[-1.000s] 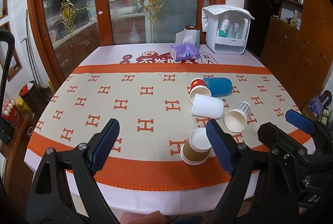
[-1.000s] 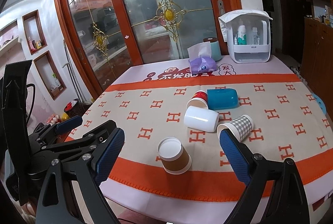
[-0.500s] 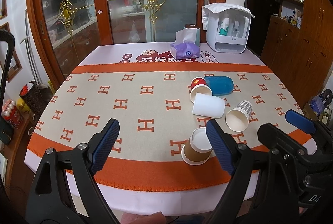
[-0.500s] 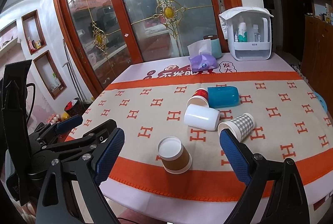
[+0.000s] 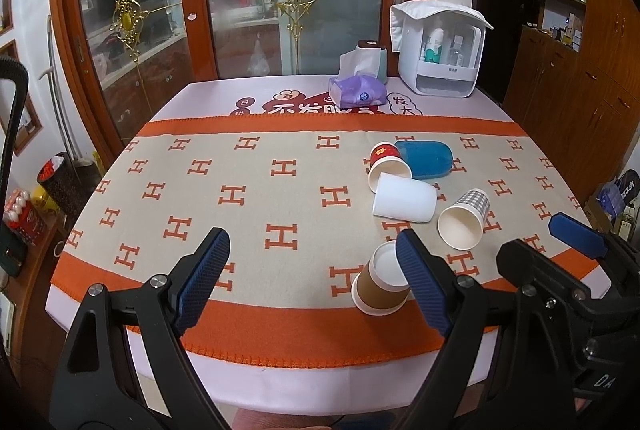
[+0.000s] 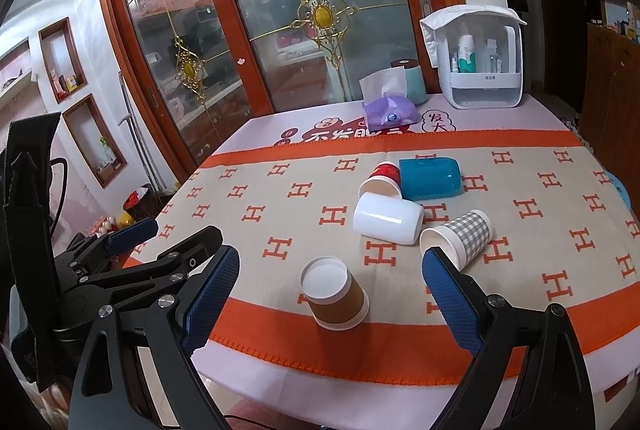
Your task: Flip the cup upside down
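Left claw released, jaws wide apart, hovering off the near edge of the surface, gripping nothing. Right claw likewise released and empty, jaws spread, also off the near edge; seen from the left wrist at about 4 o'clock as a dark frame with one blue pad.

Brown cup standing upside down, wide rim on the orange border of the cloth, white base up, framed between the right claw's pads without touching them. In the left wrist view, same brown cup at 5 o'clock, just behind the left claw's right pad, partly hidden by it.

Beyond it, toward 1 o'clock, four cups lying on their sides in a loose cluster: checked cup with mouth toward the near edge; white cup just beside it; red cup behind, apparently touching the blue cup.

Far at 12 o'clock, purple tissue pack, a teal canister behind it, and a white storage box holding bottles, at the back of the surface.
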Available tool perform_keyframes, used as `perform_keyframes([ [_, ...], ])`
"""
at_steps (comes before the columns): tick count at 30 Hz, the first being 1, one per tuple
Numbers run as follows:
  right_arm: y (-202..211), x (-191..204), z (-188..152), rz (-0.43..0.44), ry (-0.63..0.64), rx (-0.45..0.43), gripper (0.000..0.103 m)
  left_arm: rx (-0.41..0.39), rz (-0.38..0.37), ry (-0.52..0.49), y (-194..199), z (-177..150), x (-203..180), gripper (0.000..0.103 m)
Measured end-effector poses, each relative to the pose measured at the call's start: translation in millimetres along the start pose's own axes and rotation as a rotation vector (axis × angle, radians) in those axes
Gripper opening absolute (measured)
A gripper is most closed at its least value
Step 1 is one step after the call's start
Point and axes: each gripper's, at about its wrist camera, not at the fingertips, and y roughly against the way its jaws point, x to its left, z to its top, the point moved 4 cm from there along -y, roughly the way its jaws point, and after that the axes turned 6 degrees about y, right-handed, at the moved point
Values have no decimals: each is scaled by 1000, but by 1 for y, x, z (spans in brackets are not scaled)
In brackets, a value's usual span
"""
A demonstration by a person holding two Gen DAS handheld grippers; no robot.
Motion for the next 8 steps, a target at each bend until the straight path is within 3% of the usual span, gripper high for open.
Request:
perform_keyframes([
  [8,-8,-1,-1,-1,-6,13,94,13,7,6,-6,-1,3,83],
])
